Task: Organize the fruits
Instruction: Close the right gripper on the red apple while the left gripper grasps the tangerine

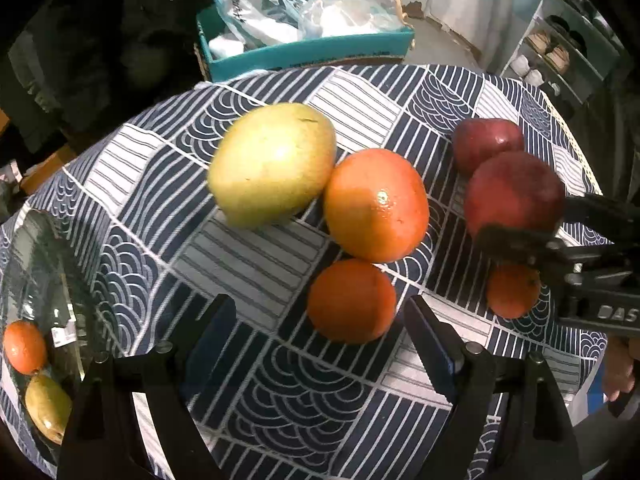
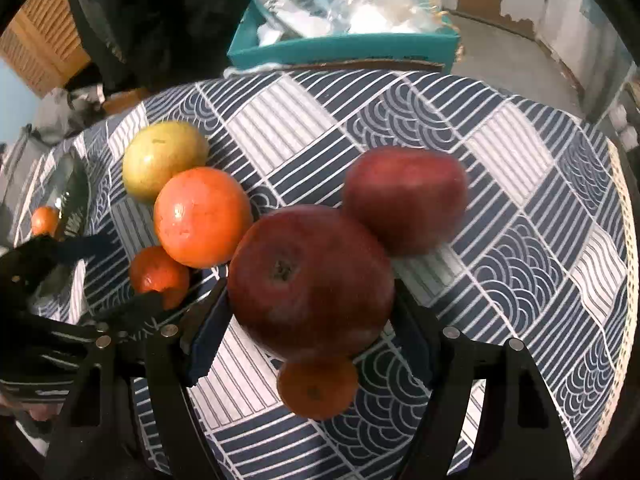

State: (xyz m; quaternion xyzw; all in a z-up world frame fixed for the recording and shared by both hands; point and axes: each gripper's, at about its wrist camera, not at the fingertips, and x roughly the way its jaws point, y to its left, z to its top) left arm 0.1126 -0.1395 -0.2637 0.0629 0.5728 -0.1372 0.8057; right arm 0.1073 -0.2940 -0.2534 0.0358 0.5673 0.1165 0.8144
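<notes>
My right gripper (image 2: 312, 300) is shut on a dark red apple (image 2: 310, 278) and holds it above a small tangerine (image 2: 318, 390). The same apple (image 1: 514, 194) shows in the left wrist view, held by the right gripper (image 1: 520, 220). A second red apple (image 2: 404, 198) lies behind it. My left gripper (image 1: 320, 328) is open, just in front of a small tangerine (image 1: 352, 300). Beyond lie a large orange (image 1: 376, 204) and a yellow-green mango (image 1: 272, 164). A clear container (image 1: 44, 320) at the left holds a tangerine (image 1: 24, 346) and a green fruit (image 1: 48, 408).
The table wears a navy and white patterned cloth (image 1: 248, 264). A teal box (image 1: 308, 52) with plastic bags stands behind the table. A dark garment (image 1: 92, 40) hangs at the back left. A shelf with shoes (image 1: 552, 52) is at the far right.
</notes>
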